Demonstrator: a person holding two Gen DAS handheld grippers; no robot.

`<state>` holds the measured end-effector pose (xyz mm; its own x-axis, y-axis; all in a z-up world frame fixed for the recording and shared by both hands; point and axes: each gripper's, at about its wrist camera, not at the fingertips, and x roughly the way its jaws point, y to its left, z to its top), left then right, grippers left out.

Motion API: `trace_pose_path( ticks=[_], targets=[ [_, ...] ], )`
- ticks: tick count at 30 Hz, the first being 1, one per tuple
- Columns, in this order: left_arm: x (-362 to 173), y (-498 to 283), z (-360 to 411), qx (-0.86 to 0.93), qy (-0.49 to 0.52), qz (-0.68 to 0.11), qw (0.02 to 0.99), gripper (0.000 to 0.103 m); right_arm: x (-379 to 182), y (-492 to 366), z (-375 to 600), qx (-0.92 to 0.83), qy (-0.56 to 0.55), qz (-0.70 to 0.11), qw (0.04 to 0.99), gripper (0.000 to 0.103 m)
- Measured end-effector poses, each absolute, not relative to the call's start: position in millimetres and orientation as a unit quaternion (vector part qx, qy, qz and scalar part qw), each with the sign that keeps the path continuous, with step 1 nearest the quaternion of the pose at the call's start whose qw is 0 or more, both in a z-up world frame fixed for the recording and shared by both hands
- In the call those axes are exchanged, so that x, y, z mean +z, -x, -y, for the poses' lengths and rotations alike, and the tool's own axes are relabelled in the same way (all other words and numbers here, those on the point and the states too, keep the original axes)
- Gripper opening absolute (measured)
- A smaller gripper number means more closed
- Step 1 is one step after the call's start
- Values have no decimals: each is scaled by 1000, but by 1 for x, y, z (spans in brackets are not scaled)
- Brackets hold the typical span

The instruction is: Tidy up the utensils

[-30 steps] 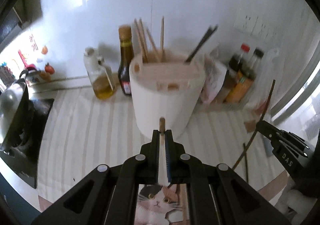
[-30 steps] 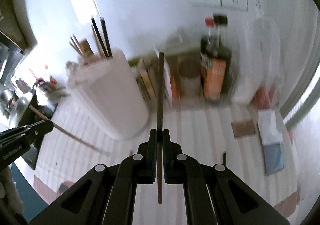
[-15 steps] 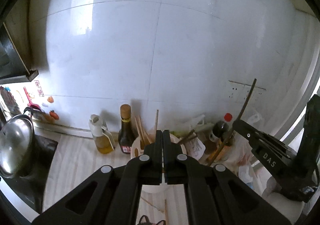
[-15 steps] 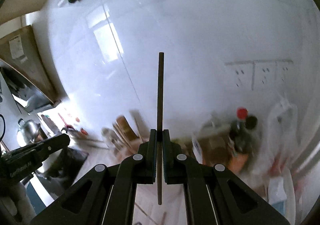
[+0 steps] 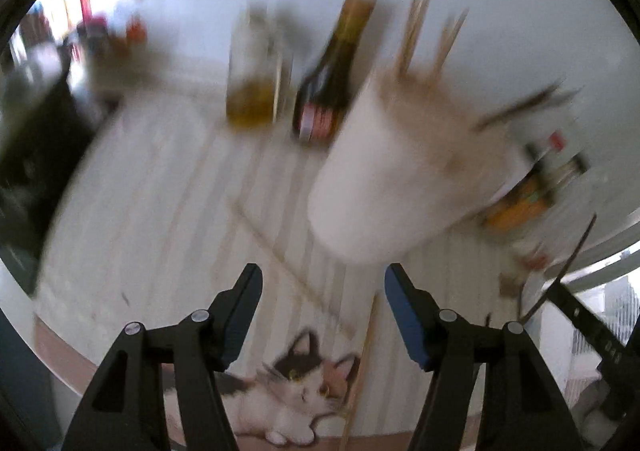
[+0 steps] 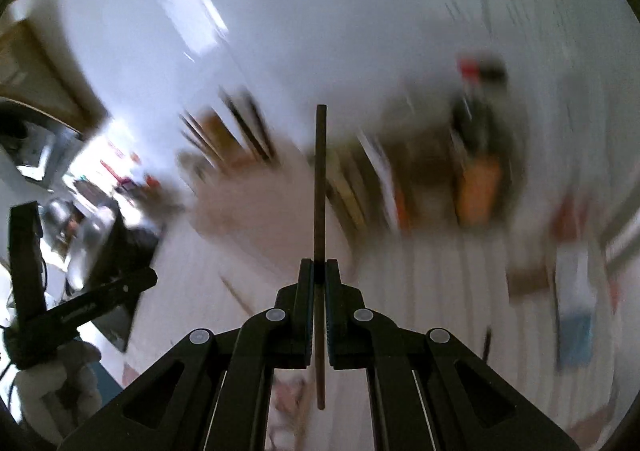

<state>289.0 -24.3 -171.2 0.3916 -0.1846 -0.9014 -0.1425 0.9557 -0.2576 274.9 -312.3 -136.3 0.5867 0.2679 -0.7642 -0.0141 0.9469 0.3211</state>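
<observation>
Chopsticks (image 5: 416, 27), apparently several, stand in holder (image 5: 392, 187).

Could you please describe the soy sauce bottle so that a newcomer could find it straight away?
Look along the white wall behind the striped counter. Left of the white utensil holder stand two bottles; the soy sauce bottle is the dark one, nearer the holder, unlike the clear oil bottle.

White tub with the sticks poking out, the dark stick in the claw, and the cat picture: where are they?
White tub (image 5: 384, 187): left wrist view, its side wall.
Dark stick (image 6: 320, 187): right wrist view, mid-shaft above the shut claw.
Cat picture (image 5: 304, 375): left wrist view, the cat's face.
</observation>
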Motion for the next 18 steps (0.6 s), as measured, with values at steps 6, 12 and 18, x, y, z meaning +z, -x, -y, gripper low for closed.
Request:
trace_pose_path(
  ticks=[6,12,18],
  targets=[
    [-261,-319,51,10,136,-625,768,61,-239,-280,339,43,-179,-560,808,5],
    [-305,-332,66,49,60,-641,764,58,-306,-294,347,8,-164,-628,761,5],
    [-314,-329,82,37,-12,-626,779,7,-334,-298,342,-12,-134,-661,738,5]
  ],
)
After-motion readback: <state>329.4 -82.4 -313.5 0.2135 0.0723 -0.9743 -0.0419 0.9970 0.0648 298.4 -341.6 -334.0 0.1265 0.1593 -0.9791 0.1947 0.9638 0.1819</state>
